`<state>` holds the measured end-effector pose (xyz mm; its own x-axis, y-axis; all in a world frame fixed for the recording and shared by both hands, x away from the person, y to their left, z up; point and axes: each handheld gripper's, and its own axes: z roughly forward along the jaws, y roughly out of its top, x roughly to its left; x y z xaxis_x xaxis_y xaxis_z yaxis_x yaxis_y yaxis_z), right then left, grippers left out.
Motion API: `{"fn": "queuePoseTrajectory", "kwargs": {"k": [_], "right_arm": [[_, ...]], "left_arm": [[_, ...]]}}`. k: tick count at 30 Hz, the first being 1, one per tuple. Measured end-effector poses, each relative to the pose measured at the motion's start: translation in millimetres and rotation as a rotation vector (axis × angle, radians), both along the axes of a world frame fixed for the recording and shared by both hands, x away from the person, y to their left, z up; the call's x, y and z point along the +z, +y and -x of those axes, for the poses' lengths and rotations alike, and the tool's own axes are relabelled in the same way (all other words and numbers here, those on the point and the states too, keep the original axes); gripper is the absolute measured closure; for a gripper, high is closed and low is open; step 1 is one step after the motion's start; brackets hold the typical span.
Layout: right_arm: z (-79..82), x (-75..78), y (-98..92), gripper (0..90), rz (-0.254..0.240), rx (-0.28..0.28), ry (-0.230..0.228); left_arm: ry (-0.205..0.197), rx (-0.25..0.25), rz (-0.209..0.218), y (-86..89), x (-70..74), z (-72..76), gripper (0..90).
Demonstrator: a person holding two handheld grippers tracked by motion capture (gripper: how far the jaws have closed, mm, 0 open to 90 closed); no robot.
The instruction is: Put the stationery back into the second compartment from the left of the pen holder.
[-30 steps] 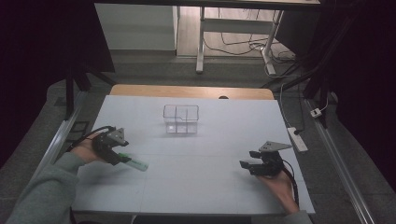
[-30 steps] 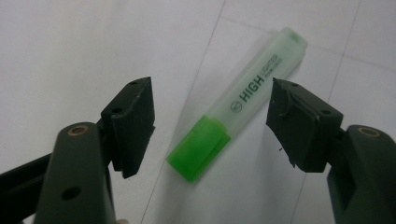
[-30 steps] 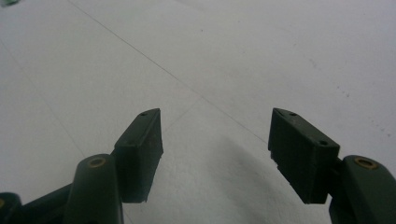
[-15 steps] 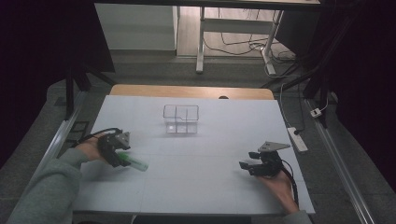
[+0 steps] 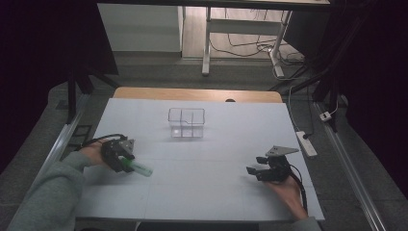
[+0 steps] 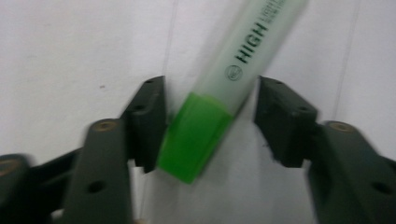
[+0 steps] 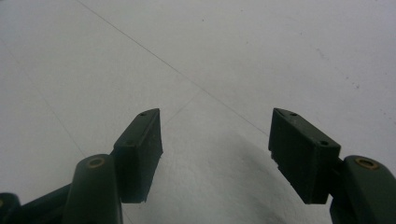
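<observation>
A green highlighter [image 5: 138,168] lies on the white table [image 5: 202,192] at the left, its pale barrel pointing right. My left gripper [image 5: 124,160] sits over its green cap end. In the left gripper view the cap [image 6: 196,135] lies slanted between the jaws of my left gripper [image 6: 210,121], which have just been closing. The left pad is at the cap's edge, while a gap shows before the right pad. My right gripper [image 5: 255,166] rests at the right of the table. Its jaws stand open over bare table in the right gripper view [image 7: 215,149].
A clear plastic box with compartments [image 5: 186,122] stands at the middle of the table's far half. A wooden strip [image 5: 192,94] runs along the far edge. A power strip [image 5: 306,143] lies off the right edge, with metal rails on both sides.
My left hand has shifted slightly at the highlighter's cap end. The highlighter and my right gripper have stayed where they were.
</observation>
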<state>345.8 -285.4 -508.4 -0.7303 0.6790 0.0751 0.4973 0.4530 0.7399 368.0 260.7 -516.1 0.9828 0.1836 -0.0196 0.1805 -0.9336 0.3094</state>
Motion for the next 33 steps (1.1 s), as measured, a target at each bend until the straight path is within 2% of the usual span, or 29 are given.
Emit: {"fn": "queuePoseTrajectory", "kwargs": {"k": [6, 8, 12, 17, 21, 28, 33], "right_arm": [[-0.2, 0.1, -0.7, 35.1, -0.007, -0.003, 0.003], [-0.3, -0.3, -0.6, 35.1, -0.005, -0.002, 0.003], [-0.1, -0.2, -0.3, 35.1, 0.003, 0.001, 0.000], [0.1, 1.1, -1.4, 35.1, -0.012, -0.005, -0.004], [0.2, 1.6, -1.5, 35.1, -0.006, -0.005, -0.006], [0.7, 3.2, -2.2, 35.1, -0.013, -0.009, -0.011], [1.1, 4.3, -2.3, 35.1, -0.014, -0.009, -0.018]], "left_arm": [[-0.010, -0.078, -0.007, -0.5, 1.3, 0.9, 60.1], [-0.010, -0.085, -0.009, -1.4, 1.6, 1.4, 66.5], [-0.021, -0.089, -0.013, -1.6, 1.9, 2.8, 66.6], [-0.047, -0.067, -0.009, -1.2, 3.0, 7.2, 66.7], [-0.060, -0.032, 0.051, 0.4, 7.2, 10.9, 66.7], [-0.112, 0.018, 0.111, -3.3, 18.2, 21.1, 66.7], [-0.143, 0.040, 0.132, -9.4, 23.7, 28.1, 66.7]]}}
